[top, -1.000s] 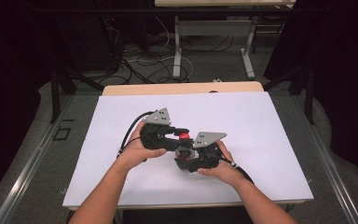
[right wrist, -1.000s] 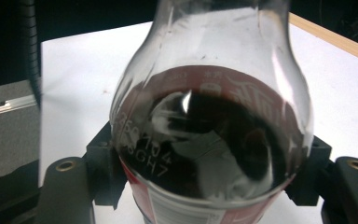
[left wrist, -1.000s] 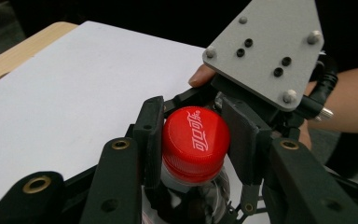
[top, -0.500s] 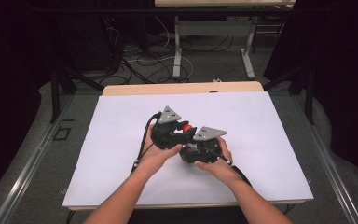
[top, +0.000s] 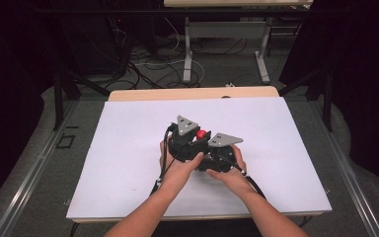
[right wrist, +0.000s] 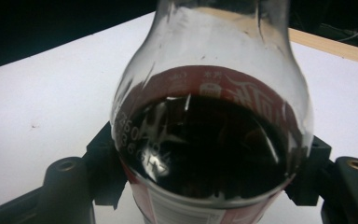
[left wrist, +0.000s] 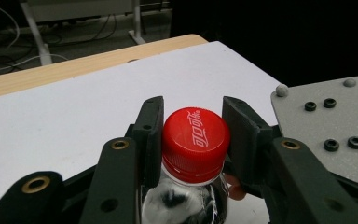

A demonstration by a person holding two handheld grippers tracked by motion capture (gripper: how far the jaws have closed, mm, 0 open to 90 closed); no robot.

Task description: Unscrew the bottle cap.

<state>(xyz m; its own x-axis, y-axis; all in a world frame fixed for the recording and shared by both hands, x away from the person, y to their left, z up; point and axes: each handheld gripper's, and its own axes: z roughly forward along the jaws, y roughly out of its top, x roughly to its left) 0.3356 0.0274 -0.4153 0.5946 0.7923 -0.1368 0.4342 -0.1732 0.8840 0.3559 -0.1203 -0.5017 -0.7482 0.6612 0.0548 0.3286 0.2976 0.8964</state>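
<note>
A cola bottle (right wrist: 209,140) with dark liquid and a red label stands upright on the white table (top: 123,148). My right gripper (right wrist: 209,179) is shut on its body, one jaw on each side. In the left gripper view, the red cap (left wrist: 196,133) sits between the pads of my left gripper (left wrist: 193,140), which touch it on both sides. Those jaws have just opened a touch with the cap still between them. From above, the cap (top: 201,134) shows between the left gripper (top: 197,137) and the right gripper (top: 206,149). Both hands meet at the table's middle.
The right gripper's grey plate (left wrist: 326,126) lies close on the right in the left gripper view. A wooden strip (top: 192,93) edges the table's far side. Beyond it are cables and table legs (top: 187,59) on the floor. White surface lies all around the hands.
My left hand and its gripper have slid right, up against the right gripper, and its jaws now sit around the red cap. The right hand has kept still.
</note>
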